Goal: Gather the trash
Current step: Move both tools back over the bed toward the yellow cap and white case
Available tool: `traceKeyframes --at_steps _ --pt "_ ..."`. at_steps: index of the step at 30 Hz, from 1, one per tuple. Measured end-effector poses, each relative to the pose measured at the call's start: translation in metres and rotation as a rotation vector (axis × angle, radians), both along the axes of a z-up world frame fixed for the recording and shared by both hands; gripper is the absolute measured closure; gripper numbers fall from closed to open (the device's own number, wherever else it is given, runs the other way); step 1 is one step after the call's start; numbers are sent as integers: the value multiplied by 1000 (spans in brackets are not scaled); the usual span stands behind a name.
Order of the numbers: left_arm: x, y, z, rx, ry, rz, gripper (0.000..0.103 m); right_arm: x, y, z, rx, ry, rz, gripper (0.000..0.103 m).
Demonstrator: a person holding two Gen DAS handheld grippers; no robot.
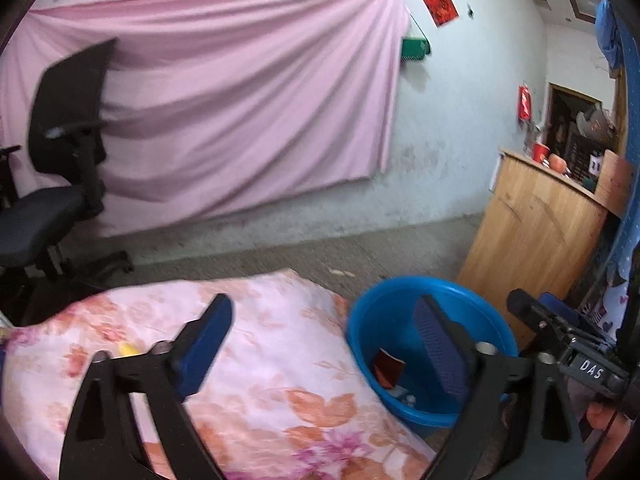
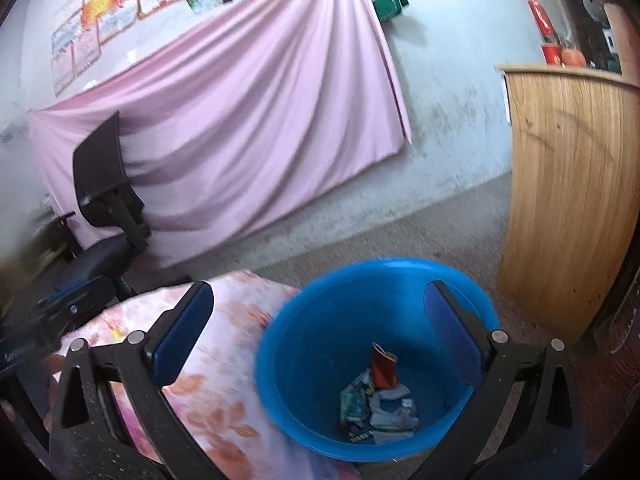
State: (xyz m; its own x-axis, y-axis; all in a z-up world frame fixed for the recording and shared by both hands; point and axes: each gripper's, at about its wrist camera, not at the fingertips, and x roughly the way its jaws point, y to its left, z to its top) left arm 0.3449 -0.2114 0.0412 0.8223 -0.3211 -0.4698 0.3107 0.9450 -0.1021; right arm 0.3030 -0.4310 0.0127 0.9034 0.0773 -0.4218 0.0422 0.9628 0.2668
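A blue plastic tub [image 2: 280, 384] stands on the floor beside a table with a floral cloth [image 2: 224, 408]. Inside it lie a crushed red cup [image 2: 383, 369] and several crumpled wrappers [image 2: 380, 408]. My right gripper [image 2: 320, 312] hovers open above the tub's near-left rim, nothing between its fingers. In the left wrist view the tub [image 1: 360, 344] sits right of the floral cloth [image 1: 272, 360], the red cup [image 1: 387, 368] showing inside. My left gripper [image 1: 324, 320] is open and empty over the cloth's right edge. A small yellow scrap [image 1: 129, 349] lies on the cloth behind the left finger.
A black office chair [image 1: 60, 184] stands at the left by the pink sheet [image 1: 240, 112] on the wall. A wooden counter [image 2: 568, 200] with a red cup and fruit rises right of the tub. The other gripper's body [image 1: 568, 344] and a hand show at right.
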Motion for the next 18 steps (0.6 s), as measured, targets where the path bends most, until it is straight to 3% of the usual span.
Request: traceKeyframes --at_steps 2,12,18 --pt "-11 17 9 -28 -65 32 6 -3 9 8 1 -48 4 0" --pt "-43 96 38 -81 -207 175 2 -17 70 44 -26 -285 51 0" --pt "-64 145 47 -60 -286 268 2 -30 118 61 -93 -431 69 0"
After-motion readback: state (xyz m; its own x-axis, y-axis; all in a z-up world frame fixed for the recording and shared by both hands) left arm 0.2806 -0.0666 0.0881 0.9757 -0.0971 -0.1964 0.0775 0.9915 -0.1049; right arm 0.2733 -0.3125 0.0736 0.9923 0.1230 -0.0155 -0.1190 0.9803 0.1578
